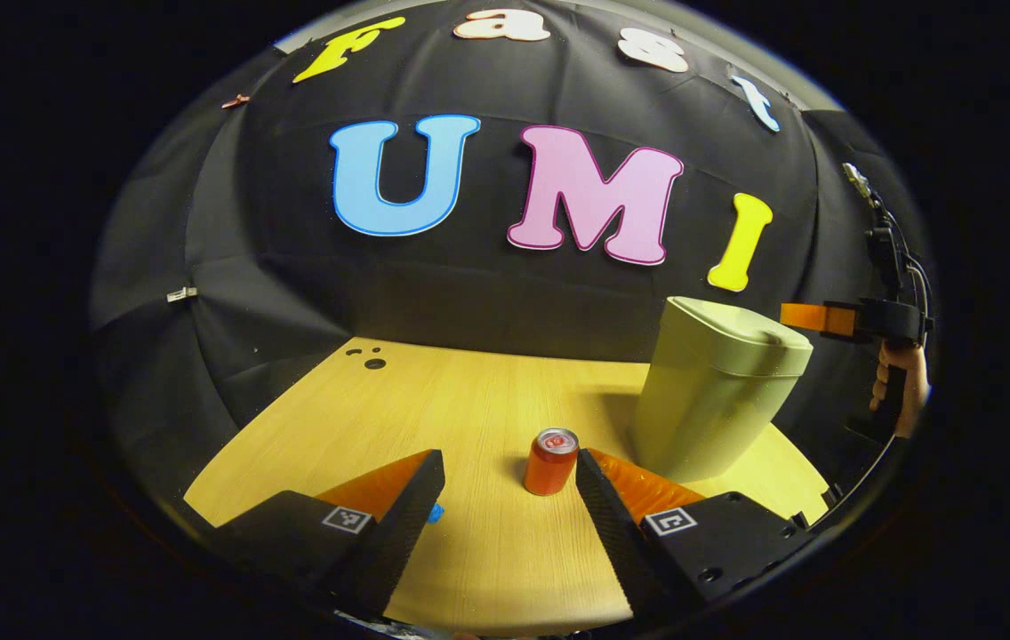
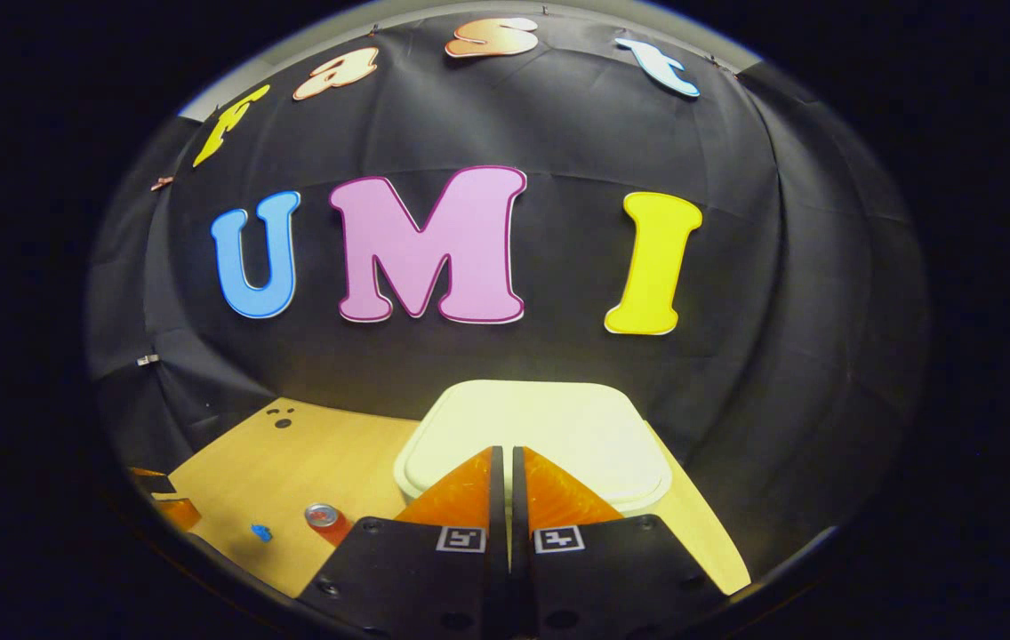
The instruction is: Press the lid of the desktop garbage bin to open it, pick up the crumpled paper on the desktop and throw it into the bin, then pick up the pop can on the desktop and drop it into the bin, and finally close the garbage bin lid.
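Note:
The pale green bin [image 1: 718,391] stands on the wooden table [image 1: 434,400] at the right, its lid down. A red pop can [image 1: 551,460] stands upright just ahead of my open left gripper [image 1: 509,458], near its right finger. Farther off, my right gripper [image 1: 803,316] hovers at the lid's far edge, held by a hand [image 1: 901,382]. In the right gripper view my right gripper [image 2: 505,452] is shut with nothing in it, its tips over the cream lid [image 2: 558,422]; whether they touch it I cannot tell. The can [image 2: 324,518] shows low at the left.
A small blue scrap [image 1: 436,513] lies on the table by my left finger, and it is the blue scrap [image 2: 261,532] left of the can in the right gripper view. Dark holes [image 1: 373,362] mark the table's far left corner. The black cloth wall stands close behind the bin.

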Available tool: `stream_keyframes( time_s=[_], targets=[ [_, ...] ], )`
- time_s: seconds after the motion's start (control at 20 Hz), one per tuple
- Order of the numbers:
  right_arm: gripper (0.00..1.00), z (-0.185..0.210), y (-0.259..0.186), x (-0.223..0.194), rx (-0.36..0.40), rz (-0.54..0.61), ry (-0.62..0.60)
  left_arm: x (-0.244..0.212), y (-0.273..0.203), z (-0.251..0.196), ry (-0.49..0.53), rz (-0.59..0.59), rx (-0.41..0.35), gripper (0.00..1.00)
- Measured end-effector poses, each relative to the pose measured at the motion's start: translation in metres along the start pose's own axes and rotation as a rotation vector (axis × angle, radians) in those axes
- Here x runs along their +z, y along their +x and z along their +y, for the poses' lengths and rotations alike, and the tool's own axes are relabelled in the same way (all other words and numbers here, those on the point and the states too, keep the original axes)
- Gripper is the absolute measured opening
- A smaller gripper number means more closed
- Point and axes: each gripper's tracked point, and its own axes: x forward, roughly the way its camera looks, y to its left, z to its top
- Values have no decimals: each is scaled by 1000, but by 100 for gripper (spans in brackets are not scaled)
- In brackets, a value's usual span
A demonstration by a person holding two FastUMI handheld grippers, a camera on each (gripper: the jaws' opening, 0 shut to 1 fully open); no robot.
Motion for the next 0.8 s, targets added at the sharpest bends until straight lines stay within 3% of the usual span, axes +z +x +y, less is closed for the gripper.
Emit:
stream_keyframes(
  time_s=[0.8],
  targets=[
    [6,-9,19,-20,-49,60,10,-15,4,33,-31,54,60,96]
  ],
)
